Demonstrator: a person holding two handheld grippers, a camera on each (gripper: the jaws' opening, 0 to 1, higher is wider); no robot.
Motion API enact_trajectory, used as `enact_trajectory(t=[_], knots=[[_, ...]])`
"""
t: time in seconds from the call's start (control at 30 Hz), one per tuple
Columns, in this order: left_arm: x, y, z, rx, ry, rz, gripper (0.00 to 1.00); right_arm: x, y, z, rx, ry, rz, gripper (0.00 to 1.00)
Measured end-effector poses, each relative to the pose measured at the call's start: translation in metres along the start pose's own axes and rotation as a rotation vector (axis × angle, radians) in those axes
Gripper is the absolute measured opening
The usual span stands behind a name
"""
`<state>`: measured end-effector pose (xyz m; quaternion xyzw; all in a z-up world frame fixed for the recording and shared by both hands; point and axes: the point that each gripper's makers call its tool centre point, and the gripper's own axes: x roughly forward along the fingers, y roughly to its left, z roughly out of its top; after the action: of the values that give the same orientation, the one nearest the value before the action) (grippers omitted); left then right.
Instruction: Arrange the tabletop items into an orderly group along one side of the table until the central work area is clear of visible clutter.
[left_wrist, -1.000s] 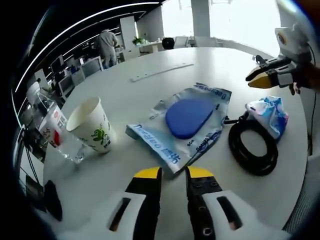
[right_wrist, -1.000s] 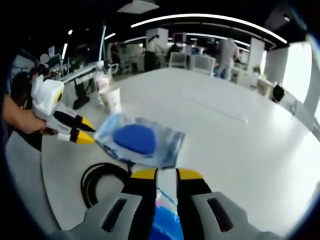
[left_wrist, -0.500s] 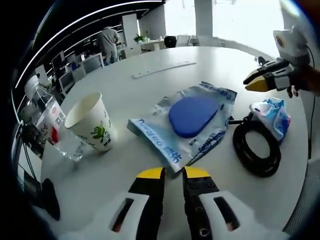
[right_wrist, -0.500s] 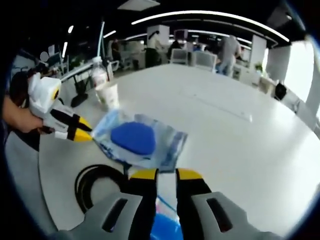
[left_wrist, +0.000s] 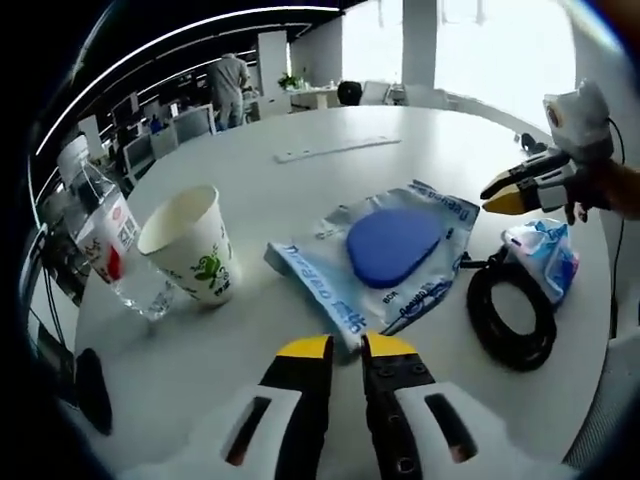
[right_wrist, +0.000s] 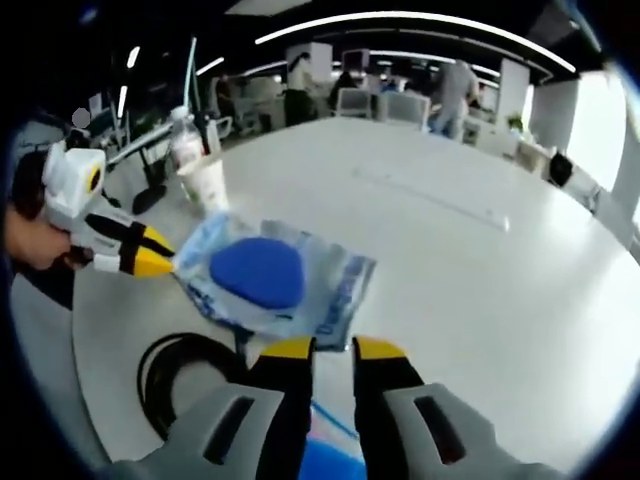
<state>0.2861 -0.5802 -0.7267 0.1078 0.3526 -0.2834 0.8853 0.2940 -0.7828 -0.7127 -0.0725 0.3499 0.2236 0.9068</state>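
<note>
Tabletop items sit mid-frame on the white table (left_wrist: 300, 180). Left gripper (left_wrist: 346, 349) is nearly closed, empty, just short of the clear pouch (left_wrist: 375, 255) with its blue pad (left_wrist: 393, 245). Lower right: black cable coil (left_wrist: 512, 315) touching a blue-white packet (left_wrist: 545, 255). Left: paper cup (left_wrist: 193, 245) beside a water bottle (left_wrist: 105, 240). Right gripper (right_wrist: 331, 349) nearly closed, probably empty, above the packet.

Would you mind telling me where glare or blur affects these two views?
Left gripper view: windows blown out white behind the table, paper cup and blue pouch fairly sharp. Right gripper view: softer overall, ceiling light strips glaring, fisheye bending the table edge.
</note>
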Motion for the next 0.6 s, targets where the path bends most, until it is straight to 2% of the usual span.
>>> enact_trajectory(t=[0.3,0.43,0.6], knots=[[0.006,-0.001,-0.001,-0.032,0.014,-0.006,0.07,0.006,-0.002,-0.006,0.034,0.022,-0.001,0.11],[0.008,-0.001,-0.002,-0.049,0.026,-0.008,0.06,0.009,0.000,-0.010,0.049,0.038,0.007,0.08],[0.010,-0.002,-0.002,-0.026,0.048,-0.017,0.03,0.011,-0.001,-0.012,0.058,0.044,-0.002,0.05]])
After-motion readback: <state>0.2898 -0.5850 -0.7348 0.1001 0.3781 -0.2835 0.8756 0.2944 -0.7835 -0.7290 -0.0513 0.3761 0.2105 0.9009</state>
